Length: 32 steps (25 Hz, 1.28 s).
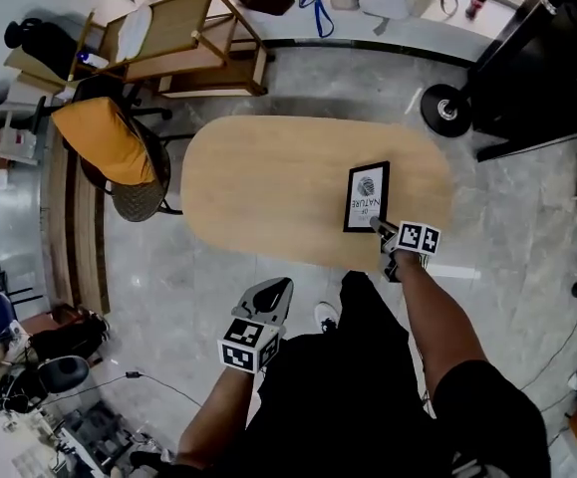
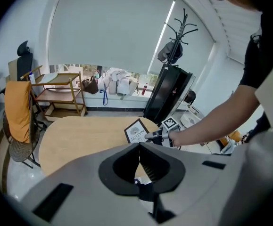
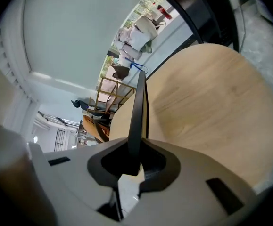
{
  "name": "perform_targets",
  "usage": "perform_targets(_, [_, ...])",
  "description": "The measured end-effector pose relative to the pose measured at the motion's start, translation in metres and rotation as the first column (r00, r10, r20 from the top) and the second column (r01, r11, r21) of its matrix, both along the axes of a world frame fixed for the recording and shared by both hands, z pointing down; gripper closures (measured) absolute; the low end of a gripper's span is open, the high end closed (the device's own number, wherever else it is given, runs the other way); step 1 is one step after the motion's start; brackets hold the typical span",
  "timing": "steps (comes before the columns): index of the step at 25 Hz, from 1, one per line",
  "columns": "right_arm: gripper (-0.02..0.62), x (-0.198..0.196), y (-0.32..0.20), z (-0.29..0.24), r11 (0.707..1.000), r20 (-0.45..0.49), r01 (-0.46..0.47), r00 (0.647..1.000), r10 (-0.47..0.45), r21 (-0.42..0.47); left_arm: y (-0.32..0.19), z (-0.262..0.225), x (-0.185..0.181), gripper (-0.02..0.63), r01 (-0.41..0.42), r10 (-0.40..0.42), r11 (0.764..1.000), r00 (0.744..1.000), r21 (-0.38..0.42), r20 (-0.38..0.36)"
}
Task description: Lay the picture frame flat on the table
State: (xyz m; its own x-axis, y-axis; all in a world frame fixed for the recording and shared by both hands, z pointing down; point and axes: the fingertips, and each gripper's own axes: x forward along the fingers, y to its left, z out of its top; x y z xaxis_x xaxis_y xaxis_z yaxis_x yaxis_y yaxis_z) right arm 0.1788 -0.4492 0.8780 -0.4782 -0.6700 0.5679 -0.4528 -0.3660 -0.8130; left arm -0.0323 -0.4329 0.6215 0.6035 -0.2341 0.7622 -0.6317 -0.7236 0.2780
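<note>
An office-like workroom is shown. An oval wooden table (image 1: 268, 187) is set on a polished grey floor (image 1: 527, 197). A wooden trolley (image 1: 183, 43) is seen at eleven o'clock, an orange-draped chair (image 1: 109, 142) at ten, and loose cables (image 1: 158, 381) at eight. A roller blind (image 2: 108, 27) and a coat stand (image 2: 183, 27) are seen by the window.

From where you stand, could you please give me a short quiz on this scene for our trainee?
1. True or false: the left gripper holds the picture frame.
2. Multiple choice: the cloth draped over the chair beside the table is A orange, B blue, C green.
3. Short answer: which gripper reaches over the table?

Key
1. False: its jaws are shut on nothing, and it is off the table.
2. A.
3. The right gripper, shut on the frame's near edge.
</note>
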Motion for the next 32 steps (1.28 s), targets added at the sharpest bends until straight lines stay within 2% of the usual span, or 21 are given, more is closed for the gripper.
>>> perform_targets(5, [0.555, -0.004, -0.033, 0.04, 0.999, 0.075, 0.04, 0.996, -0.04, -0.002, -0.015, 0.018, 0.002, 0.601, 0.05, -0.047, 0.997, 0.996, -0.053, 0.071])
perform_targets(7, [0.555, -0.003, -0.036, 0.056, 0.997, 0.068, 0.065, 0.996, -0.063, -0.029, -0.017, 0.022, 0.004, 0.601, 0.058, -0.052, 0.996, 0.995, -0.069, 0.089])
perform_targets(11, [0.555, -0.005, -0.028, 0.083, 0.993, 0.051, 0.059, 0.997, -0.053, -0.106, -0.02, 0.028, 0.0, 0.601, 0.084, -0.074, 0.993, 0.991, -0.082, 0.115])
perform_targets(14, [0.552, -0.01, -0.023, 0.099, 0.985, 0.001, 0.09, 0.996, -0.091, -0.148, -0.021, 0.032, -0.003, 0.601, 0.096, -0.085, 0.992, 0.989, -0.087, 0.124])
perform_targets(16, [0.513, -0.011, -0.022, 0.108, 0.976, -0.059, 0.129, 0.988, -0.142, -0.177, -0.02, 0.033, -0.005, 0.601, 0.095, -0.083, 0.992, 0.988, -0.088, 0.13])
perform_targets(19, [0.37, -0.013, -0.02, 0.116, 0.962, -0.126, 0.169, 0.972, -0.199, -0.216, -0.014, 0.032, -0.011, 0.601, 0.09, -0.078, 0.992, 0.987, -0.086, 0.141])
perform_targets(21, [0.315, -0.014, -0.02, 0.118, 0.951, -0.175, 0.195, 0.955, -0.24, -0.239, -0.01, 0.029, -0.016, 0.601, 0.086, -0.074, 0.993, 0.987, -0.081, 0.146])
perform_targets(23, [0.266, -0.017, -0.018, 0.122, 0.927, -0.237, 0.255, 0.916, -0.323, -0.276, -0.009, 0.027, -0.023, 0.601, 0.086, -0.075, 0.993, 0.986, -0.074, 0.149])
perform_targets(25, [0.236, -0.021, -0.011, 0.126, 0.879, -0.299, 0.345, 0.845, -0.444, -0.33, -0.006, 0.026, -0.029, 0.601, 0.091, -0.08, 0.993, 0.986, -0.07, 0.146])
perform_targets(28, [0.225, -0.025, 0.006, 0.137, 0.762, -0.362, 0.477, 0.682, -0.635, -0.438, -0.001, 0.025, -0.037, 0.601, 0.077, -0.067, 0.995, 0.988, -0.065, 0.139])
perform_targets(30, [0.225, -0.021, 0.01, 0.14, 0.7, -0.399, 0.518, 0.58, -0.71, -0.492, 0.002, 0.026, -0.043, 0.601, 0.061, -0.052, 0.996, 0.99, -0.065, 0.134])
perform_targets(31, [0.225, -0.019, 0.01, 0.139, 0.688, -0.419, 0.522, 0.548, -0.724, -0.504, 0.003, 0.026, -0.046, 0.601, 0.054, -0.046, 0.996, 0.99, -0.065, 0.13])
perform_targets(32, [0.225, -0.017, 0.008, 0.137, 0.69, -0.436, 0.518, 0.537, -0.722, -0.506, 0.005, 0.026, -0.049, 0.601, 0.048, -0.04, 0.997, 0.991, -0.066, 0.125])
